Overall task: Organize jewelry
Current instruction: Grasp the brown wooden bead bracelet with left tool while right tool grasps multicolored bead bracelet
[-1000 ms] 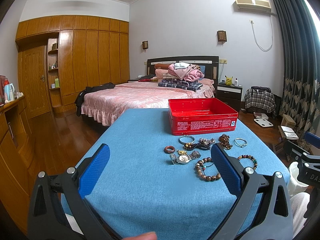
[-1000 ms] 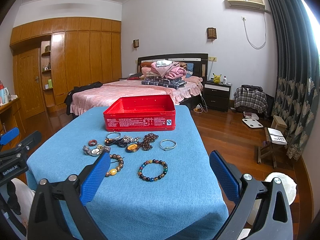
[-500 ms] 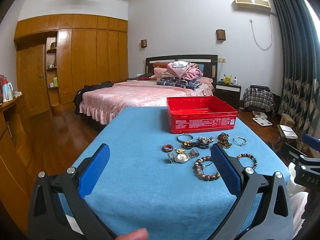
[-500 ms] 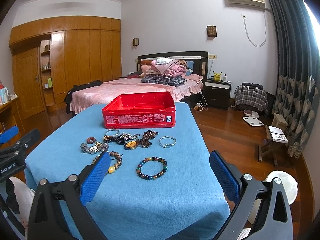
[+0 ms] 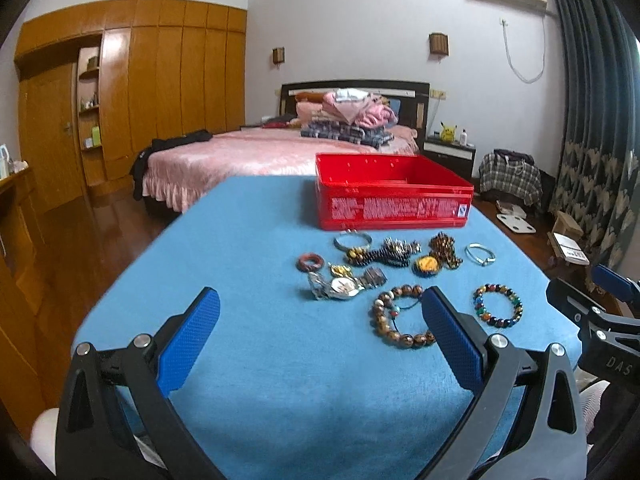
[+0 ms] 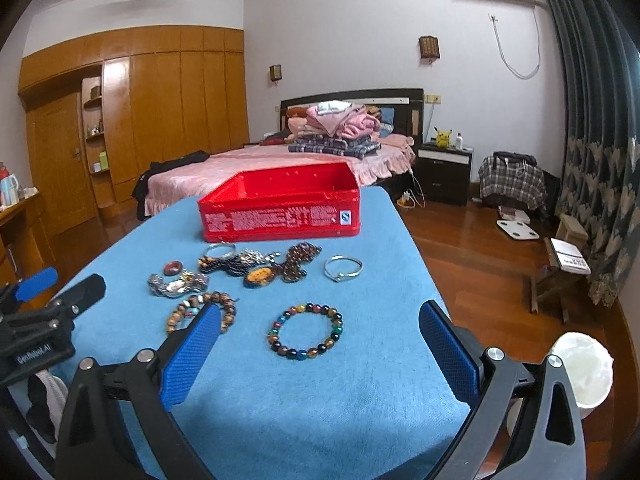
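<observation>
Blue-covered desk (image 6: 360, 400) carries a red tin (image 6: 280, 216), multicoloured bead bracelet (image 6: 306, 332), brown bead bracelet (image 5: 400, 316), wristwatch (image 5: 344, 286), silver bangle (image 6: 343, 268).

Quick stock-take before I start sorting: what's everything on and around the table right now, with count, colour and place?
red box: 1, red, open, far middle of the table
blue cloth: 1, blue, covers the table
multicolour bead bracelet: 1, mixed colours, nearest, between the right gripper's fingers in its view
brown bead bracelet: 1, brown, left of the multicolour one
watch: 1, silver, behind the brown bracelet
red ring: 1, reddish, leftmost piece
silver bangles: 2, silver, one by the box, one at the far right
tangled dark beads with amber pendant: count unclear, before the box
bed: 1, pink, behind the table
left gripper: open, empty
right gripper: open, empty
</observation>
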